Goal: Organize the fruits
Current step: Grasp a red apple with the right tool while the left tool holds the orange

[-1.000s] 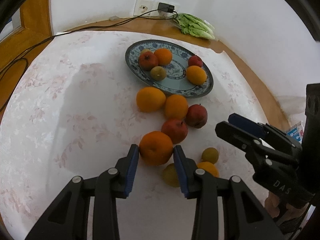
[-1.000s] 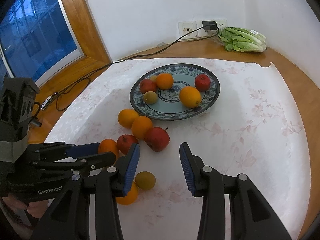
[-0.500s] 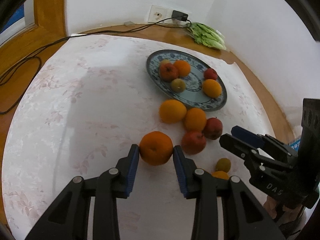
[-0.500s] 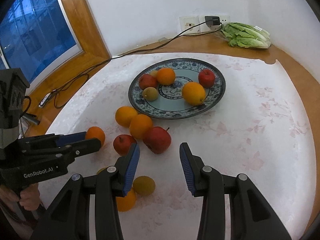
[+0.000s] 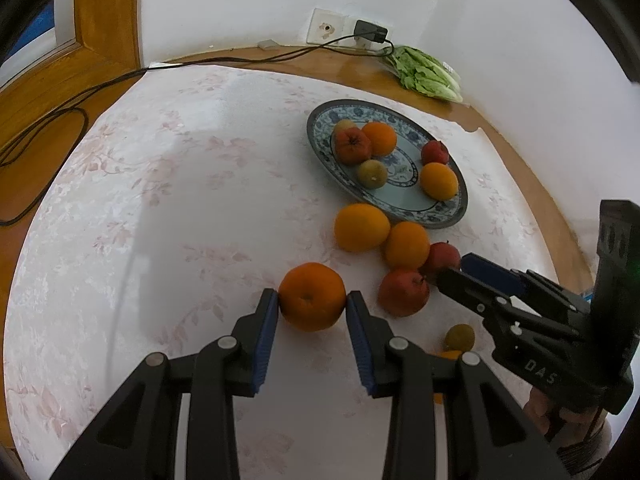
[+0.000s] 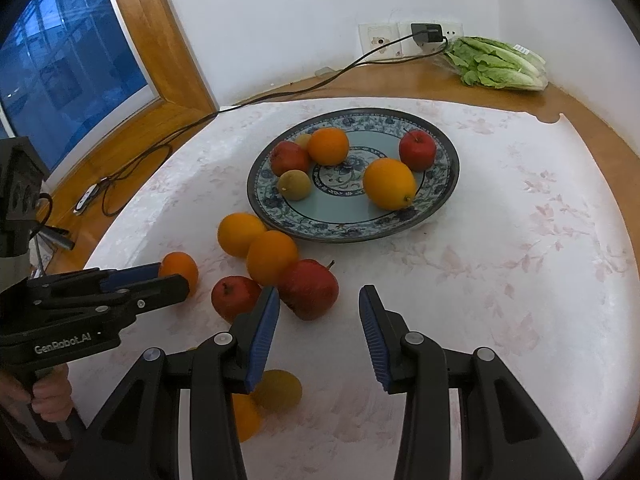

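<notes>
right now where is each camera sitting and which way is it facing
Left wrist: on the left gripper, looking down along its fingers at the round orange clamped between the blue pads; the right gripper and a bit of hand show at right.
Right wrist: on the right gripper, jaws apart and empty, facing the blue patterned plate; the left gripper enters from left.
Shared: the plate, the loose fruit on the floral white tablecloth, the bagged green lettuce, the wall socket.

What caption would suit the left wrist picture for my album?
Left gripper clamps a round orange above the floral tablecloth, near a blue patterned plate of fruit.
</notes>
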A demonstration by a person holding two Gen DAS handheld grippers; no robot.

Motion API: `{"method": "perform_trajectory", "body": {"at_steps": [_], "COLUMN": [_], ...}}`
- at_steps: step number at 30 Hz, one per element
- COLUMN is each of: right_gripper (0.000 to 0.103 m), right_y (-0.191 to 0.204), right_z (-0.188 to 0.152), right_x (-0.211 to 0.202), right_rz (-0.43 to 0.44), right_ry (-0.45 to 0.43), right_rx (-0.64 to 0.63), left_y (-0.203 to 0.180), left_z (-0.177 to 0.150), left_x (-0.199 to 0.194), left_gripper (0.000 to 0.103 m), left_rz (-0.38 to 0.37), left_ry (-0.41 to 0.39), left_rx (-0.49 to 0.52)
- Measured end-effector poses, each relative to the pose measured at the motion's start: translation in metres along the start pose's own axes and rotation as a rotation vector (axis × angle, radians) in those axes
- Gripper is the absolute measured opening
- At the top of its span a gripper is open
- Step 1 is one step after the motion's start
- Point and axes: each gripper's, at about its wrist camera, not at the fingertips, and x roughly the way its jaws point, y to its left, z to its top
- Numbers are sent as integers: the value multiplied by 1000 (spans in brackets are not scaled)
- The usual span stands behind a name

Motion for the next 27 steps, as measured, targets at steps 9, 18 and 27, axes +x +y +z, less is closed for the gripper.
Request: {"method": "perform_trajectory", "body": {"at_steps": [9,18,27], "right_gripper": [43,43,35], "right_y": [4,6,2], "right_z": [0,1,1], "right_x": [7,9,11], "right_rz": [13,23,23], "right_ry": [12,9,3], "right_rx": [-14,-28,-14], "left_y": [1,1,-1], "left_z": [0,1,2], "left_x": [1,0,-2], "left_gripper": [37,37,37], "left_rz": [-5,-2,-1], "left_ry": [-1,-5,-13], "left_rx": [-4,-7,-3]}}
